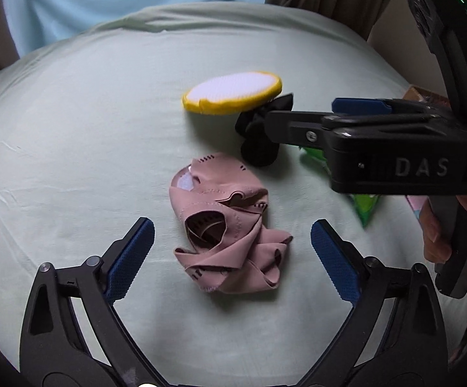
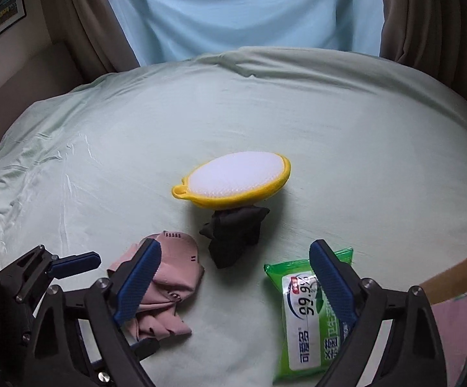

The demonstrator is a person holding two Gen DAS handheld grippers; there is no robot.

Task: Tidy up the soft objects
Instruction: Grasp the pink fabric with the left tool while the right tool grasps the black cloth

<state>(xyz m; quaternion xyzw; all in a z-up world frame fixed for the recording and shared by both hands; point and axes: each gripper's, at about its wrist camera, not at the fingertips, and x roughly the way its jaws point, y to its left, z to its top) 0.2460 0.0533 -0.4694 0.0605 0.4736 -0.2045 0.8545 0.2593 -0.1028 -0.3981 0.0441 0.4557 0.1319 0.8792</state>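
A crumpled pink cloth [image 1: 227,225] lies on the pale green sheet [image 1: 72,161]. My left gripper [image 1: 232,251] is open and empty, its blue pads either side of the cloth's near end. The cloth also shows in the right wrist view [image 2: 175,277]. A black cloth [image 1: 256,138] lies beyond it, under the edge of a yellow-rimmed white pad [image 1: 233,92]. My right gripper [image 2: 235,277] is open and empty, hovering just short of the black cloth [image 2: 233,238] and the yellow pad [image 2: 233,180]. A green wet-wipes pack [image 2: 310,319] lies under its right finger.
A cardboard box [image 2: 455,293] with a pink lining stands at the right edge of the bed. Curtains [image 2: 85,16] and a light blue panel [image 2: 243,9] are behind the bed. The right gripper body [image 1: 394,148] crosses the left wrist view over the wipes.
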